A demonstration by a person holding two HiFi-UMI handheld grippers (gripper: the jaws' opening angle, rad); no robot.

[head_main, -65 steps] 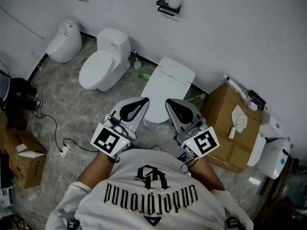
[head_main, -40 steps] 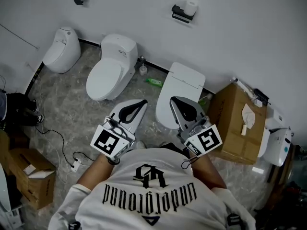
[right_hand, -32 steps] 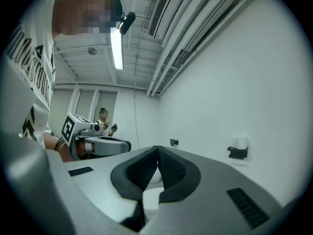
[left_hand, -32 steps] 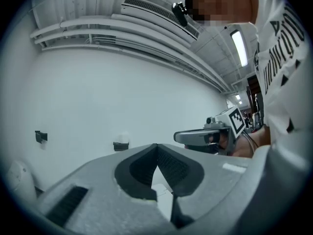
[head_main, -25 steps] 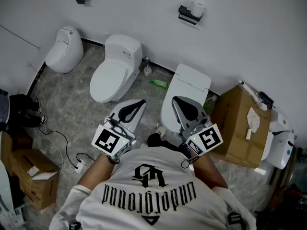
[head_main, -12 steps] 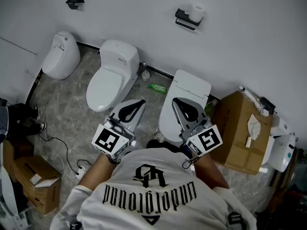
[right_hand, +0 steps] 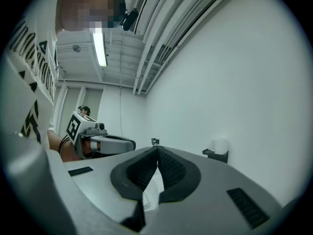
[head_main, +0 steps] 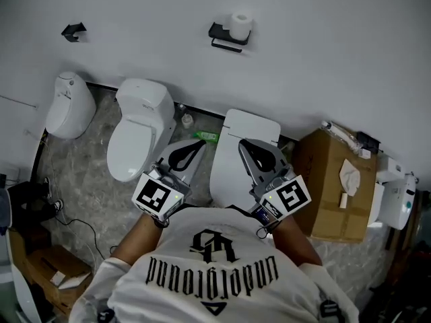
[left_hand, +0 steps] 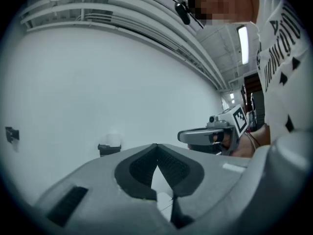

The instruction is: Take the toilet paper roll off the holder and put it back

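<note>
The white toilet paper roll sits on a black holder fixed to the white wall, far ahead of both grippers. My left gripper and right gripper are held side by side close to my chest, both shut with nothing in them. In the left gripper view the roll and holder show small, left of the closed left gripper. In the right gripper view the roll stands on the holder, right of the closed right gripper.
Three white toilets stand along the wall: one at the left, one beside it, one right below the grippers. A cardboard box is at the right. A second black bracket hangs on the wall. A green bottle lies on the floor.
The person has stepped toward the wall, so the holder and toilets have shifted in the head view. Both grippers stay shut and level in front of the body.
</note>
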